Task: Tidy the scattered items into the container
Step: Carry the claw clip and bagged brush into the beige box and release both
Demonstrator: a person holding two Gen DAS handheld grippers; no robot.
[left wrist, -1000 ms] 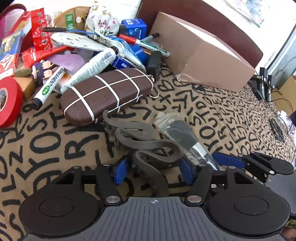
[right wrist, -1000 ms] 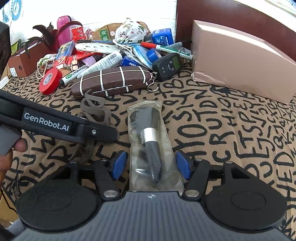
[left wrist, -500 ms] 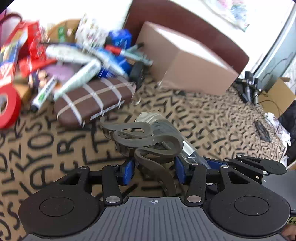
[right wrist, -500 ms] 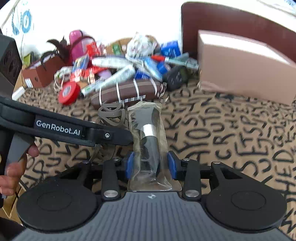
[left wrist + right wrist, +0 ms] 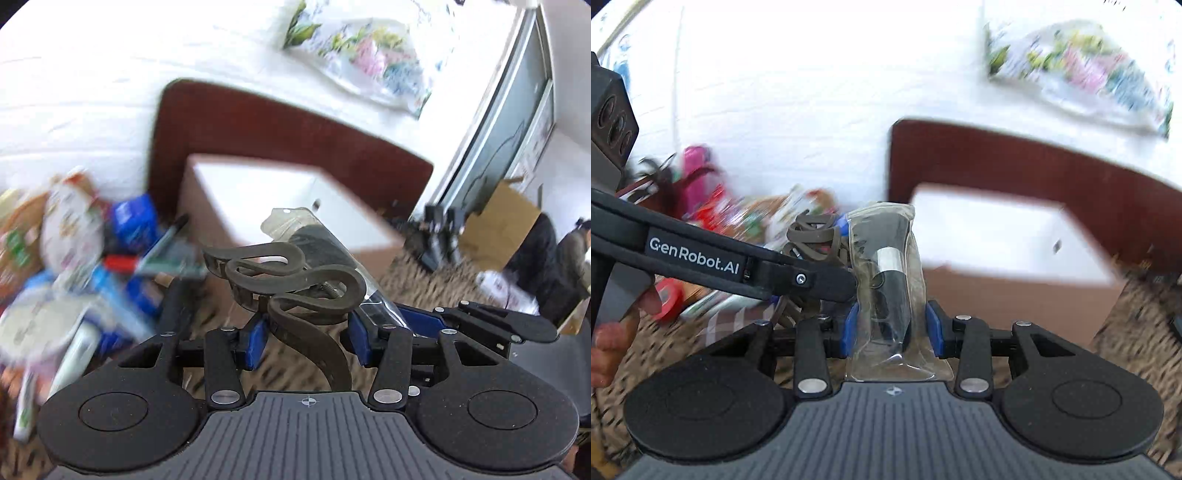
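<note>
My left gripper (image 5: 306,339) is shut on a dark grey wavy hair clip (image 5: 291,280) and holds it in the air; the clip also shows in the right wrist view (image 5: 812,240). My right gripper (image 5: 892,328) is shut on a clear plastic pouch (image 5: 886,266) with a black and silver tool inside, also lifted; the pouch also shows just behind the clip (image 5: 332,254). The open tan cardboard box (image 5: 997,236) with a white inside stands ahead of both grippers, also seen in the left wrist view (image 5: 273,199).
A blurred pile of scattered items (image 5: 74,266) lies to the left on the letter-print cloth (image 5: 410,273): pens, tubes, a blue box, red tape (image 5: 668,295). A dark red headboard (image 5: 280,129) stands behind the box. The left gripper's body (image 5: 701,254) crosses the right view.
Both grippers have risen off the cloth with the hair clip and the pouch and tilted up toward the box. The box's open top now shows. The views are motion-blurred.
</note>
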